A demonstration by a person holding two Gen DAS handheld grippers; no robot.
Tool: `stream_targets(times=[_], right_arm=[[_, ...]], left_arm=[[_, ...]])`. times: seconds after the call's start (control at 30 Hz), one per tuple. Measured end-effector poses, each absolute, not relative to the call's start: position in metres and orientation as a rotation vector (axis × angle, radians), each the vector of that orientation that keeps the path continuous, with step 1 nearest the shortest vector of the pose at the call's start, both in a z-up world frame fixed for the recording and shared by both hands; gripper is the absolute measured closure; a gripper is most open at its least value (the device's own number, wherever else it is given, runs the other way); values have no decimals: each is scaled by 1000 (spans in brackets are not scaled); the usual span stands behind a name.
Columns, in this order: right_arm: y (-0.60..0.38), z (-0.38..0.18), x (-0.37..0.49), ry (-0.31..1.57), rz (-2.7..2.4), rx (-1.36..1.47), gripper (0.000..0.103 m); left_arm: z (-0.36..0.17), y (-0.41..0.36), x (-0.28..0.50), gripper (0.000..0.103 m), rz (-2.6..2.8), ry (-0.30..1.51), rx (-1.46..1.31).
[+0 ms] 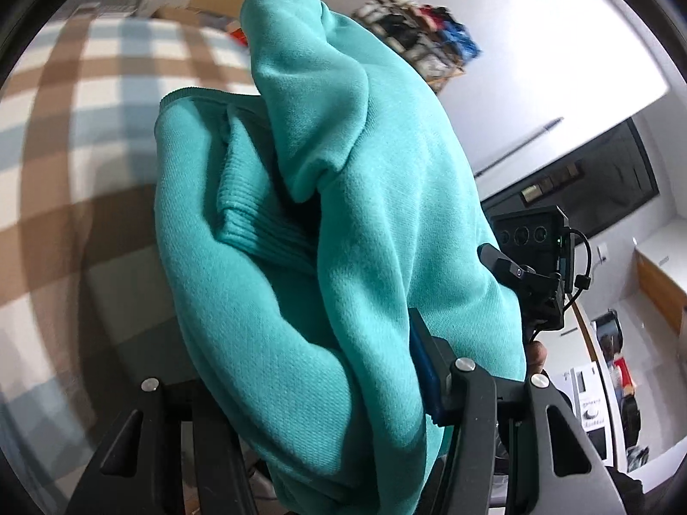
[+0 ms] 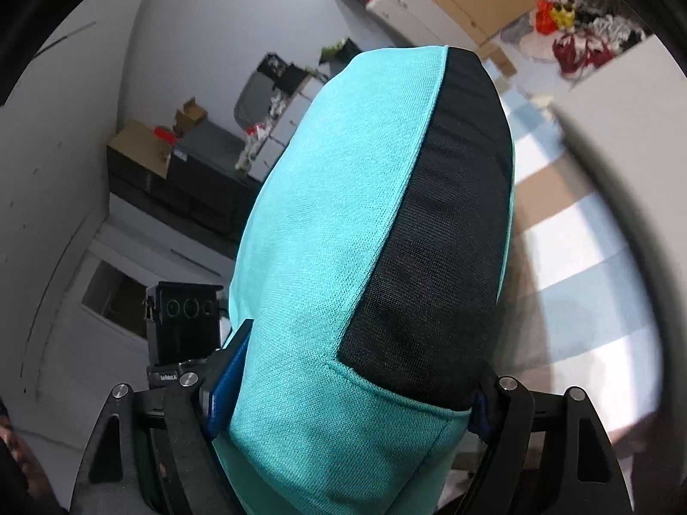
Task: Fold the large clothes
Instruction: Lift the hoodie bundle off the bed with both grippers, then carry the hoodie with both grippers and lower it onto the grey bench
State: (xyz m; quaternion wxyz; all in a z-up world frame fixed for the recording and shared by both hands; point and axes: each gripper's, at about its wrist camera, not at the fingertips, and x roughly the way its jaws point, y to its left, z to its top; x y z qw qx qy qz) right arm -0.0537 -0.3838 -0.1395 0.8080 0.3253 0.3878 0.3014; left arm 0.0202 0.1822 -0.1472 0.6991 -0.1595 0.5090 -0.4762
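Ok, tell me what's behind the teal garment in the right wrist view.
Behind the teal garment, the other gripper's camera, grey wall, cardboard boxes and a checked surface show at its edges. Everything directly behind it is covered.

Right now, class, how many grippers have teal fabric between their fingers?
2. The left gripper is shut on a bunched fold of the teal garment. The right gripper is shut on a thick bundle of it with a black panel. The rest of the garment is hidden.
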Motion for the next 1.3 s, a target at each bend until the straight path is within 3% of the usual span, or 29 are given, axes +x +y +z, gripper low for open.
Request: stream_targets(times=[0.27,0.43,0.63,0.8,0.83,0.87,0.97,1.13,1.2,1.3], right_arm=[[-489,-89,-89,768,536,772,22],[-562,-60,-94,778,444,731,22],[-618,-60,-52,911,413,598,22],[-645,-125,-5,1143,366,520,20],[-661,-140,-6,1192,357,511,15],[-666,-150,-2,1246,360,516,10],[-671,-149,-3,1301,343,424,9],[-665,-109,-10,1219,194,201,12],[-674,-81,-20,1087,141,226,14],[-676,-56,-39,1014,136,309,14]], left_arm=[[-96,75,16,53,-1213,1096,-271],[-91,-7,17,53,-1272,1106,-270],[-134,-70,32,52,-1249,1127,-375],[-212,-98,31,52,-1136,1226,-450],[-225,-100,27,53,-1129,1232,-452],[-228,-99,21,53,-1129,1193,-436],[-225,-92,6,53,-1111,1074,-375],[-230,-86,-2,50,-1069,1062,-385],[-222,-101,-12,42,-1067,1046,-357],[-225,-106,-19,39,-1090,1080,-339]])
